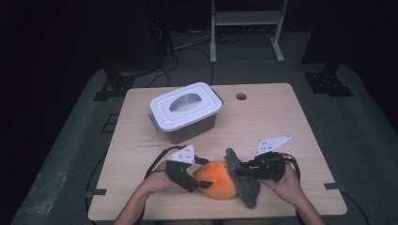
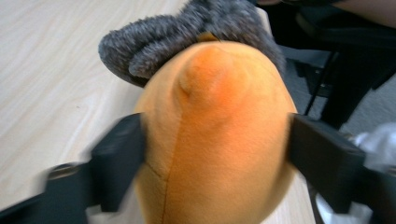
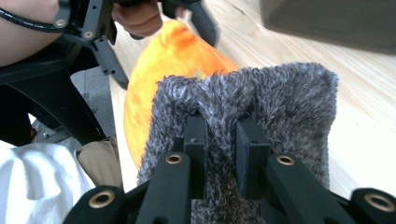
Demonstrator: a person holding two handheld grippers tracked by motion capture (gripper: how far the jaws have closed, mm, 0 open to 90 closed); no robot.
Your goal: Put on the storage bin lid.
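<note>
Two grippers share one job: my left gripper clamps the orange plush toy at the counter's six o'clock, my right gripper pinches its grey fuzzy cover, probably to be peeled off toward three o'clock next.

We see an orange plush with a deeper orange blush, its fuzzy part a mottled grey. Our two grippers, left and right, are black, with brass-coloured rivets on the right one and pale grey plates on top. The table is light wood with a faint grain. The box has a dark grey body and a white lid.
</note>
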